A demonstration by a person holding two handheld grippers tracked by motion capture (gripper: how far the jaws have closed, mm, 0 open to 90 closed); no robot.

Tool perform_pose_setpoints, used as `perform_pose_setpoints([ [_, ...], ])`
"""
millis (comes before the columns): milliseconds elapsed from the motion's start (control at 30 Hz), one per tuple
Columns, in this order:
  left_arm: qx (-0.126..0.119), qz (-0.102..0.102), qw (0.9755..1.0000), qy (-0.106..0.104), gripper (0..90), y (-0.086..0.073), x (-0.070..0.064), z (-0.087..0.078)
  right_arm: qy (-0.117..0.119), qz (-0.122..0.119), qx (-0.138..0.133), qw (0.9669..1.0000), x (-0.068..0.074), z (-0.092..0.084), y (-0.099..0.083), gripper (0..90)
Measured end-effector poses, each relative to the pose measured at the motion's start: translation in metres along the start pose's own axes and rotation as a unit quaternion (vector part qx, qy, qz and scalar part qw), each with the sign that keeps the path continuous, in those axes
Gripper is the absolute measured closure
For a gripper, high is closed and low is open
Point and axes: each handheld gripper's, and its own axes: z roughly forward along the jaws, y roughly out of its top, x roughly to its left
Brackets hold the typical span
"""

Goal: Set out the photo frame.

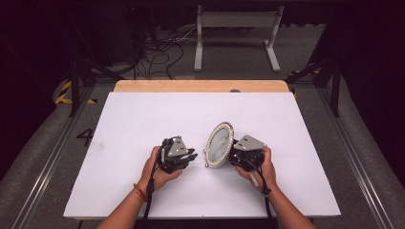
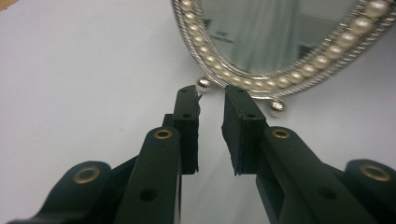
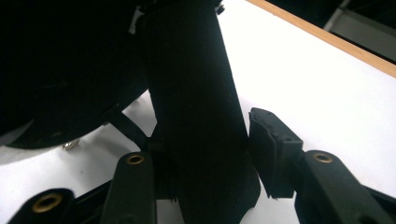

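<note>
mirror point(image 1: 219, 144) stands upright between both grippers.

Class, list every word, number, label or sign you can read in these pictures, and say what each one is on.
"4": a large dark figure on the grey floor left of the table, partly cut off by the table's edge.
Small dark lettering on the mirror glass, seen in the left gripper view: too blurred to read.
Nothing else readable.
</note>
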Motion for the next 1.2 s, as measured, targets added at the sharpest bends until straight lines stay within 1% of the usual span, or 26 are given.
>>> perform_pose_setpoints([
  [67, 0.004, 0.0, 1.0, 0.0, 74.7, 0.001, 0.002, 0.001, 0.008, -0.003, -0.006, 0.9999, -0.001, -0.001, -0.002, 56.8],
  [100, 0.002, -0.01, 0.9999, -0.008, 74.6, 0.001, 0.006, 0.0, 0.012, -0.004, -0.009, 0.9999, -0.002, -0.002, -0.003, 56.9],
  [200, 0.0, -0.011, 0.9999, -0.013, 74.3, 0.001, 0.008, 0.0, 0.02, -0.004, -0.015, 0.9997, -0.003, -0.003, -0.005, 56.8],
  [300, -0.007, -0.008, 0.9997, -0.021, 68.4, 0.003, 0.007, 0.0, 0.025, -0.01, -0.013, 0.9996, -0.004, -0.004, -0.005, 55.7],
  [333, -0.011, -0.006, 0.9996, -0.024, 67.4, 0.005, 0.006, -0.001, 0.026, -0.008, -0.013, 0.9995, -0.004, -0.005, -0.005, 54.7],
  [400, -0.021, -0.005, 0.9993, -0.032, 63.4, 0.007, 0.006, -0.002, 0.035, 0.005, -0.012, 0.9993, -0.005, -0.006, -0.007, 53.2],
  [433, -0.024, -0.003, 0.9993, -0.028, 61.5, 0.008, 0.006, -0.002, 0.038, 0.01, -0.011, 0.9992, -0.006, -0.006, -0.008, 51.0],
  [467, -0.026, -0.003, 0.9991, -0.035, 58.5, 0.01, 0.007, -0.001, 0.042, 0.016, -0.008, 0.999, -0.007, -0.008, -0.008, 46.8],
  [500, -0.026, -0.003, 0.9991, -0.035, 52.3, 0.01, 0.007, -0.001, 0.042, 0.016, -0.008, 0.999, -0.007, -0.008, -0.008, 46.8],
  [533, -0.028, -0.007, 0.9988, -0.039, 52.3, 0.011, 0.007, -0.001, 0.045, 0.023, -0.001, 0.9987, -0.008, -0.011, -0.01, 46.4],
  [567, -0.026, -0.011, 0.9988, -0.041, 50.6, 0.012, 0.008, 0.001, 0.043, 0.024, 0.004, 0.9988, -0.009, -0.013, -0.012, 46.2],
  [600, -0.023, -0.011, 0.999, -0.038, 48.1, 0.012, 0.008, 0.002, 0.044, 0.026, 0.01, 0.9986, -0.01, -0.015, -0.013, 46.3],
  [633, -0.023, -0.016, 0.9987, -0.042, 44.7, 0.012, 0.009, 0.004, 0.048, 0.03, 0.019, 0.9982, -0.012, -0.017, -0.015, 47.0],
  [667, -0.025, -0.021, 0.9983, -0.047, 43.2, 0.012, 0.01, 0.005, 0.057, 0.035, 0.028, 0.9974, -0.013, -0.018, -0.018, 48.7],
  [700, -0.023, -0.019, 0.9986, -0.043, 43.0, 0.012, 0.01, 0.007, 0.062, 0.035, 0.039, 0.9967, -0.013, -0.02, -0.022, 52.1],
  [733, -0.021, -0.019, 0.9988, -0.04, 43.0, 0.013, 0.01, 0.008, 0.061, 0.028, 0.049, 0.9965, -0.013, -0.022, -0.025, 54.6],
  [767, -0.02, -0.019, 0.9987, -0.042, 43.0, 0.013, 0.01, 0.009, 0.062, 0.025, 0.054, 0.9963, -0.012, -0.022, -0.027, 57.1],
  [833, -0.019, -0.02, 0.9985, -0.048, 43.2, 0.013, 0.011, 0.012, 0.054, 0.026, 0.066, 0.996, -0.012, -0.023, -0.032, 63.1],
  [900, -0.026, -0.025, 0.9972, -0.066, 43.0, 0.015, 0.013, 0.015, 0.049, 0.032, 0.066, 0.9961, -0.015, -0.023, -0.036, 67.2],
  [967, -0.028, -0.025, 0.9963, -0.078, 42.1, 0.018, 0.014, 0.018, 0.058, 0.043, 0.06, 0.9956, -0.016, -0.021, -0.038, 69.4],
  [1000, -0.03, -0.025, 0.9955, -0.086, 40.6, 0.019, 0.014, 0.019, 0.056, 0.043, 0.06, 0.9957, -0.015, -0.02, -0.038, 69.9],
  [1033, -0.032, -0.021, 0.9949, -0.094, 39.2, 0.02, 0.013, 0.02, 0.049, 0.036, 0.062, 0.9962, -0.013, -0.02, -0.038, 70.3],
  [1067, -0.03, -0.015, 0.9951, -0.093, 37.2, 0.021, 0.012, 0.023, 0.043, 0.025, 0.064, 0.9967, -0.011, -0.019, -0.037, 70.7],
  [1100, -0.03, -0.015, 0.9951, -0.093, 34.9, 0.021, 0.012, 0.023, 0.043, 0.025, 0.064, 0.9967, -0.011, -0.019, -0.037, 70.7],
  [1133, -0.034, -0.017, 0.9935, -0.107, 33.1, 0.021, 0.012, 0.026, 0.04, 0.015, 0.066, 0.9969, -0.011, -0.019, -0.036, 71.0],
  [1200, -0.032, -0.02, 0.9931, -0.111, 31.6, 0.021, 0.012, 0.028, 0.043, 0.017, 0.064, 0.9969, -0.012, -0.019, -0.037, 71.0],
])
